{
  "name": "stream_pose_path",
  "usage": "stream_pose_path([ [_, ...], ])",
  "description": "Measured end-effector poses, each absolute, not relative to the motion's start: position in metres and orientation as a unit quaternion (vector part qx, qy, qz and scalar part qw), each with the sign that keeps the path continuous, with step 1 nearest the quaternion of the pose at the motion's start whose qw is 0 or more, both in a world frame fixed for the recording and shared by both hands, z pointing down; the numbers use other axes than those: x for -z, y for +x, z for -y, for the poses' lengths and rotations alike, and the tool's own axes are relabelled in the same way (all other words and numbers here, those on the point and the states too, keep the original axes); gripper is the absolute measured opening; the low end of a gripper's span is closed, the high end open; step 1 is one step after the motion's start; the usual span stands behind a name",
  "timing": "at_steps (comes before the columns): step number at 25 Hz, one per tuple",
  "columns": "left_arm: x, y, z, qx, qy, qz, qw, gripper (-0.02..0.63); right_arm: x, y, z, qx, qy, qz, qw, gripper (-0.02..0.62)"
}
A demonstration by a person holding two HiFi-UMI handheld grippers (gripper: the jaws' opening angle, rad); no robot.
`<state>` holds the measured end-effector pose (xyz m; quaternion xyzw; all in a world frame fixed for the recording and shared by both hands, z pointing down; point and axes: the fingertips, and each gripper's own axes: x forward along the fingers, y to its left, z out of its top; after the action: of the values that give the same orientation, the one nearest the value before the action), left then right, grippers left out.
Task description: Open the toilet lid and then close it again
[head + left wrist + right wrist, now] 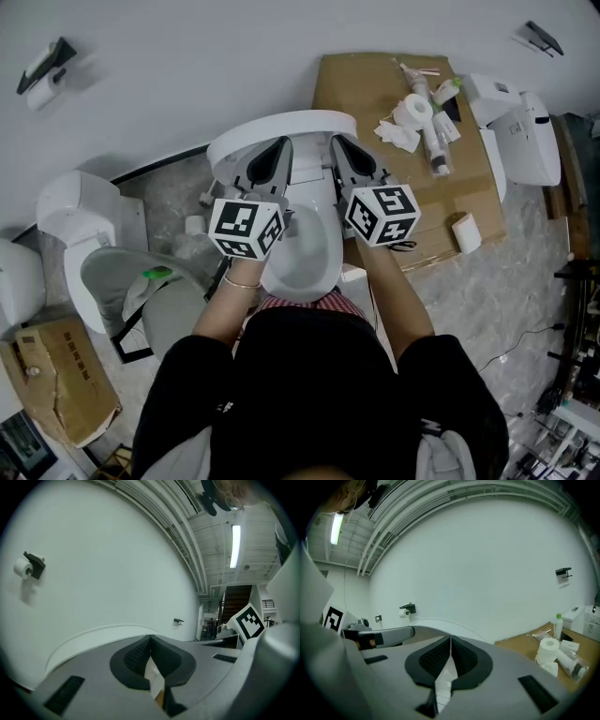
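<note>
Toilet lid [281,127] stands raised at the far end of the bowl [302,261], close to the wall. From the head view only its curved top edge shows, so the opening half of the task looks done or nearly so. The person stands at the near end, over the bowl, with both arms reaching forward. Left gripper [283,142] and right gripper [336,141] lie side by side, their tips up at the lid's top rim. Whether they touch it or sit just short I cannot tell. Left gripper view: jaws pressed together at the tips, nothing clamped, the lid's white arc just beyond them. Right gripper view: the same, jaws closed tip to tip and empty, with the left gripper's grey body alongside on the left. Likely reason for the closed jaws: a lid is pushed or tipped, not pinched, and a closed pair makes one firm blunt point. Two tools spaced across the rim should stop the lid twisting on its hinge. To close it, the tips would probably need to get over or behind the top edge and draw it toward the near side. The main risk is the lid dropping hard once past balance. Cardboard surface [370,89] at far right holds a paper roll [412,111] and bottles, well clear of the work.
</note>
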<state>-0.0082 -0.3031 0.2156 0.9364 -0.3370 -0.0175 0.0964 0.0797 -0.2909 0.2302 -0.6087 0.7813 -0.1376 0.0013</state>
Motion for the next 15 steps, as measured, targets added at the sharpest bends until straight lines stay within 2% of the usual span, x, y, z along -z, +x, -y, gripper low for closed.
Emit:
stream_pose_path([
  [11, -0.2166, -0.0119, 0.3130, 0.023, 0.945, 0.307, 0.110, 0.003, -0.2254, 0.0772, 0.2917, 0.139, -0.639, -0.756, 0.009, 0.021],
  [15, -0.2135, -0.0085, 0.3085, 0.011, 0.952, 0.295, 0.084, 0.005, -0.2222, 0.0707, 0.2968, 0.140, -0.634, -0.760, 0.016, 0.021],
])
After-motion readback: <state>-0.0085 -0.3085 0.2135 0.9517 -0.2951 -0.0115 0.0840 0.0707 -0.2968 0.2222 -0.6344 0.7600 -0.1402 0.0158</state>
